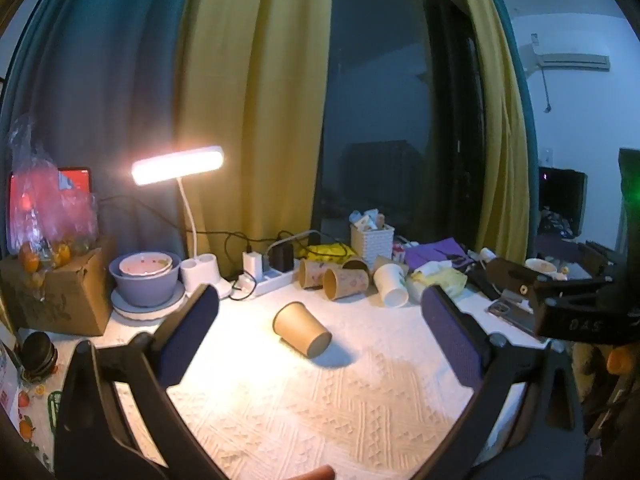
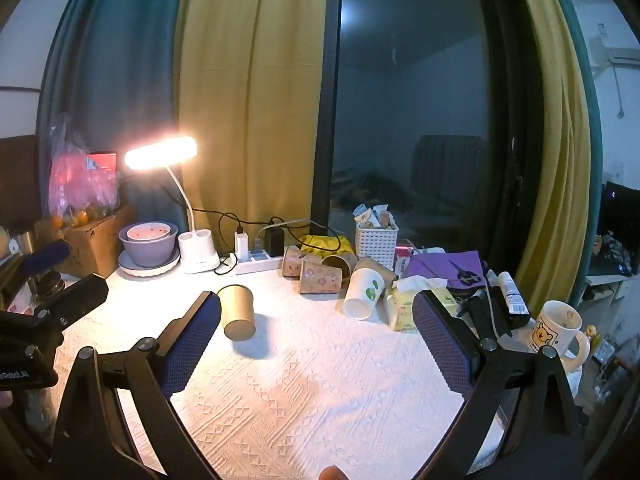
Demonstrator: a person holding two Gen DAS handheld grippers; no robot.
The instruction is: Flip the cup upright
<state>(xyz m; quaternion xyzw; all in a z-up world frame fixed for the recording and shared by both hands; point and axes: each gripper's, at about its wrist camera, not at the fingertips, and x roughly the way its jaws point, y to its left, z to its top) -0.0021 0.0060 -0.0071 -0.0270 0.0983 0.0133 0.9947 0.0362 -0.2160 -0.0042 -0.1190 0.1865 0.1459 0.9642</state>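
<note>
Here, cup (image 1: 302,329): plain brown, unlabelled, on its side ahead of left hand-held gripper (image 1: 320,312).
Hand-held grippers: left and right (image 2: 316,312) both spread wide, empty.
Writing: none legible.

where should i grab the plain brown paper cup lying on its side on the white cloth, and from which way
Grip the plain brown paper cup across its side wall near mid-length, coming from above with one finger on each side. It lies on the white textured tablecloth, closed base towards the cameras, mouth towards the desk lamp. Both grippers are open.
</note>
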